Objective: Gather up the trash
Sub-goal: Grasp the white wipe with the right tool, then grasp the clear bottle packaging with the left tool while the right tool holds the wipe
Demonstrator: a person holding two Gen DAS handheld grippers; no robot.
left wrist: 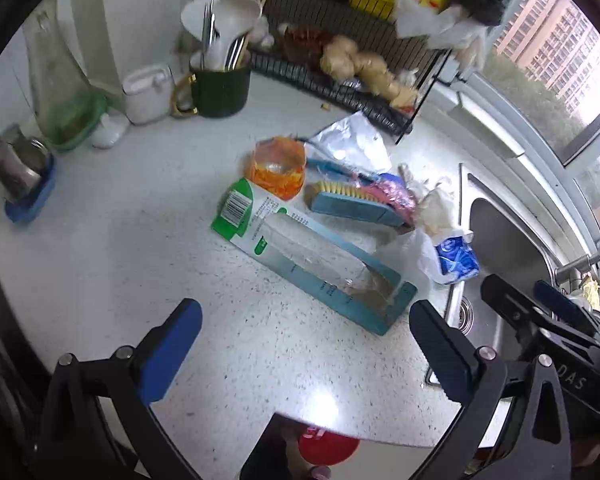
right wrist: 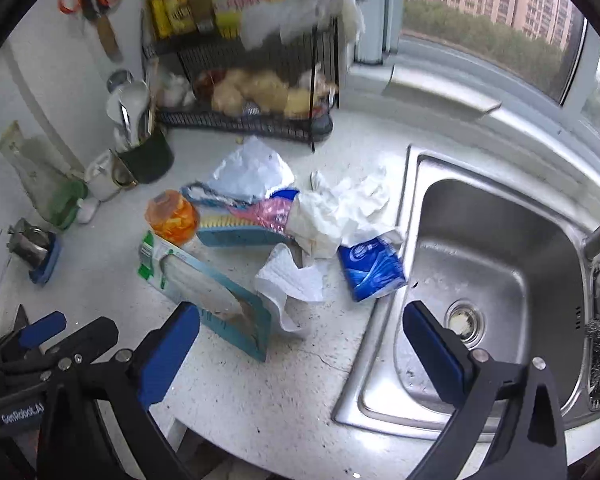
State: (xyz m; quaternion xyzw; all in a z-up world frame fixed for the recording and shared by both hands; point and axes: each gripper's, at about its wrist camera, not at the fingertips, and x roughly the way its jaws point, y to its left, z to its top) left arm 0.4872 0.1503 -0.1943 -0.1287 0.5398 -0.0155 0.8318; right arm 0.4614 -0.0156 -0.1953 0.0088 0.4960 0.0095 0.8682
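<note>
Both the left gripper [left wrist: 306,328] and right gripper [right wrist: 302,330] hover with jaws spread and empty, so the trash pile [right wrist: 300,224] lies ahead of them, its torn toothbrush package [left wrist: 316,264] nearest, ready to grab.

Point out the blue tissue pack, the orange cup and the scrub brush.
blue tissue pack [right wrist: 370,270], right wrist view, middle of wrapper.
orange cup [right wrist: 173,217], right wrist view, its side.
scrub brush [left wrist: 350,204], left wrist view, blue body.

Torn toothbrush card pack [right wrist: 208,296], orange cup [right wrist: 172,216], crumpled white paper [right wrist: 292,280] and blue wrapper [right wrist: 370,270] (all lying loose) beside the sink.
</note>
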